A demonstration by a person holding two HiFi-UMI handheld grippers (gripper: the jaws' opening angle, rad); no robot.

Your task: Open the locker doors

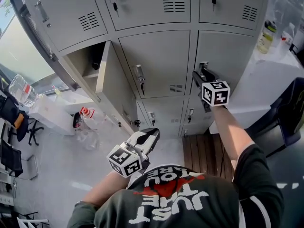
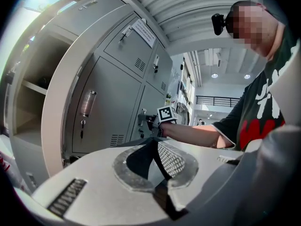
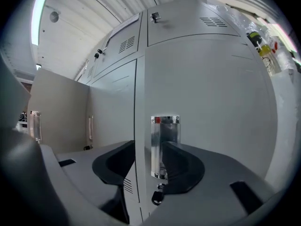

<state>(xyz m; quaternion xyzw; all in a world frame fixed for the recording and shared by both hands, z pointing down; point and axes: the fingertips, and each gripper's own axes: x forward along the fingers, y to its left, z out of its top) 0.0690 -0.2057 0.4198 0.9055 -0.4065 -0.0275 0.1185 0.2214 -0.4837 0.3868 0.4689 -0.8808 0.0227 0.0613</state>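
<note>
Grey metal lockers (image 1: 156,63) fill the wall ahead. The left-middle door (image 1: 111,87) stands swung out, with its compartment (image 1: 88,63) bare. My right gripper (image 1: 202,75) is up at the chrome handle (image 1: 203,65) of the closed right-middle door (image 1: 223,56). In the right gripper view its jaws stand apart with that handle (image 3: 164,145) between them, right gripper (image 3: 150,157) open; a key (image 3: 157,197) hangs below. My left gripper (image 1: 145,141) hangs low near my chest, away from the lockers, left gripper (image 2: 153,147) shut on nothing.
The middle door's handle (image 1: 139,73) and lower lockers (image 1: 164,115) are closed. A white counter (image 1: 266,75) with bottles (image 1: 267,36) stands right of the lockers. A white table (image 1: 47,110) and black chairs (image 1: 12,113) are at left. A wooden slat platform (image 1: 204,153) lies below.
</note>
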